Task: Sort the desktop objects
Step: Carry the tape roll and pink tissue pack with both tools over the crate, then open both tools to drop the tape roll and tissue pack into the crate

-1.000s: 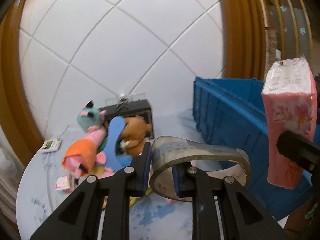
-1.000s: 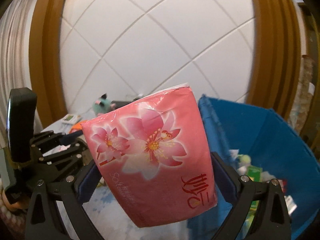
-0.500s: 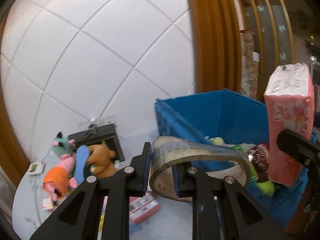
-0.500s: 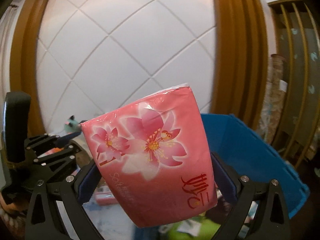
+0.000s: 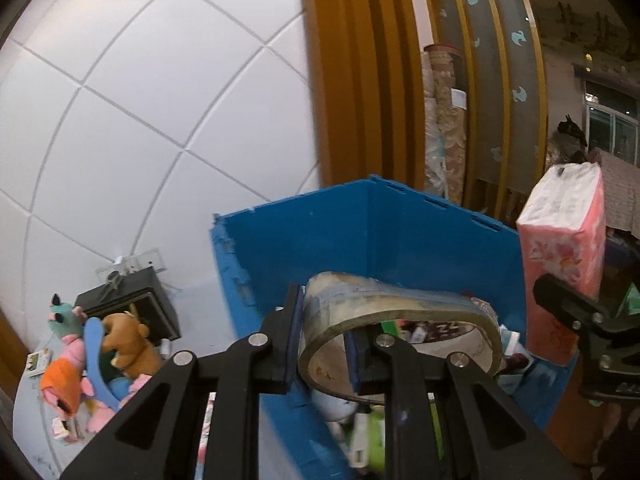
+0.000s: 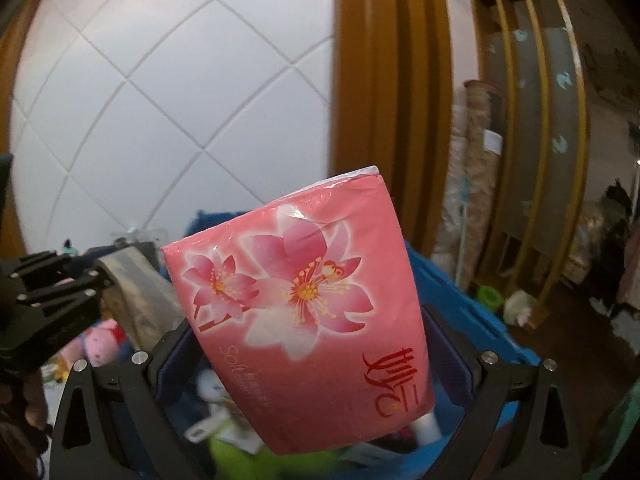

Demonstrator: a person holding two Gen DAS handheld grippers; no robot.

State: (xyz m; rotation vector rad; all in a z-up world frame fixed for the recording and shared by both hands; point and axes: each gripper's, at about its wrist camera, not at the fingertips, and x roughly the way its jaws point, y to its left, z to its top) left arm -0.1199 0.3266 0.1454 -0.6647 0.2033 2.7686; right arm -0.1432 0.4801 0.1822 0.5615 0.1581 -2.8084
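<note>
My left gripper point(image 5: 323, 346) is shut on the wall of a worn roll of clear tape point(image 5: 404, 314), held over the near left corner of the blue crate point(image 5: 304, 232). My right gripper point(image 6: 308, 364) is shut on a pink pack of tissues point(image 6: 304, 312) printed with flowers, held upright above the crate point(image 6: 448, 284). The same pack of tissues point(image 5: 564, 264) shows at the right of the left wrist view, over the crate's right side. In the right wrist view the left gripper point(image 6: 86, 280) and its tape point(image 6: 140, 280) sit at the left. Several items lie inside the crate.
On the pale table point(image 5: 36, 424) left of the crate lie several plush toys point(image 5: 100, 352), a black box point(image 5: 128, 304) and small packets point(image 5: 40, 362). A white tiled wall and an orange wooden frame point(image 5: 352, 72) stand behind. Rolled fabrics point(image 6: 472, 184) and a shelf stand to the right.
Both grippers have swung to the right with their loads, from over the table to above the blue crate. The plush toys have slid to the left edge of the left wrist view.
</note>
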